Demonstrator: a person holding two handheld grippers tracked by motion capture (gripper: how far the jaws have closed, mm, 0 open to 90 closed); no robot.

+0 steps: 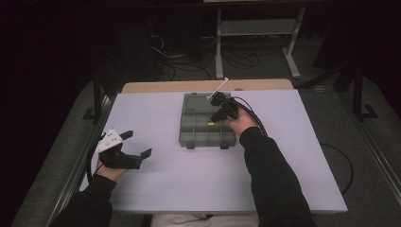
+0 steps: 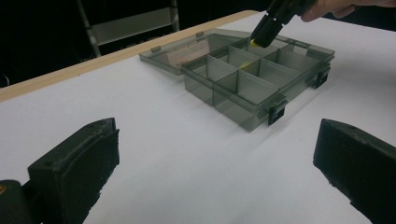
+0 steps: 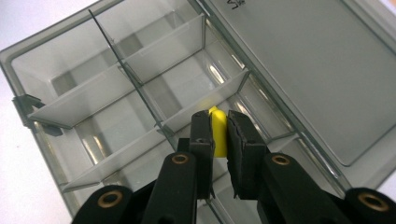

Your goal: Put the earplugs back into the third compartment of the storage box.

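Observation:
A grey see-through compartment box [image 1: 198, 135] lies open in the middle of the white table, its lid [image 1: 197, 102] folded flat behind it. My right gripper [image 1: 211, 122] hangs over the box's right side, shut on a small yellow piece [image 3: 218, 133] [image 2: 254, 43] above a compartment next to the lid hinge. The box's dividers [image 3: 126, 70] show close below those jaws. My left gripper [image 1: 140, 144] rests low at the table's left, open, with nothing between its fingers [image 2: 74, 163]. From there the box [image 2: 261, 79] stands ahead and to the right.
The white table top [image 1: 283, 156] has bare room around the box. A wooden strip [image 1: 156, 87] runs along its far edge. Beyond it stands a metal frame [image 1: 255, 28] among floor cables. Two latches [image 2: 275, 112] stick out of the box's front.

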